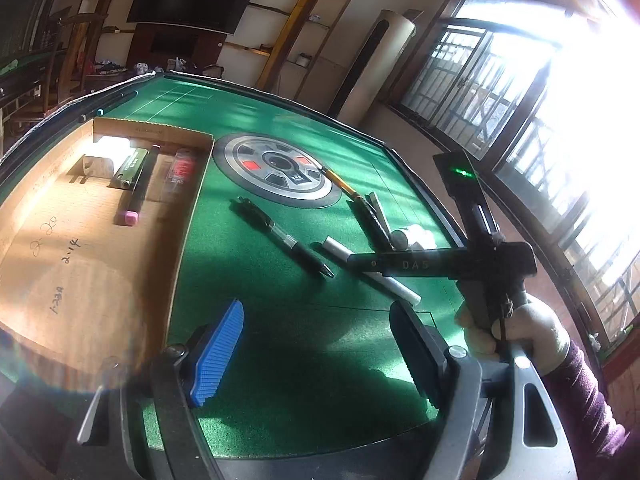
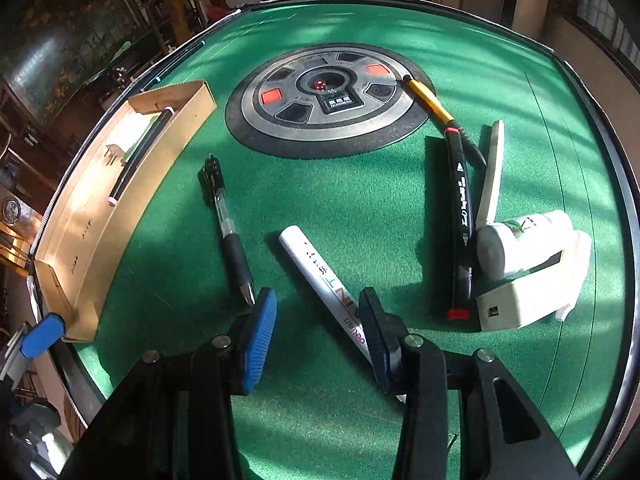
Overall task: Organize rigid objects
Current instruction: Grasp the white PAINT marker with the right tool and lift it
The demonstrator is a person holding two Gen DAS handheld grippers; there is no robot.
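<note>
A white marker (image 2: 316,264) lies slantwise on the green table (image 2: 360,184). My right gripper (image 2: 318,340) hangs low over its near end, open. The marker passes between the fingers and under the dark right finger (image 2: 376,340), and the pads do not press on it. A black pen (image 2: 230,228) lies just left of the blue pad (image 2: 260,344). My left gripper (image 1: 316,352) stands open with nothing in it above the felt, beside the cardboard box (image 1: 52,264). The white marker (image 1: 336,246) and the black pen (image 1: 286,238) lie ahead of it.
The box holds a pink-capped black marker (image 1: 138,184), a green item (image 1: 130,168) and a red packet (image 1: 182,170). At right lie a black marker (image 2: 462,220), a yellow pen (image 2: 428,100), a white stick (image 2: 492,172), a white bottle (image 2: 520,244) and a cream case (image 2: 528,296). A round panel (image 2: 328,96) sits mid-table.
</note>
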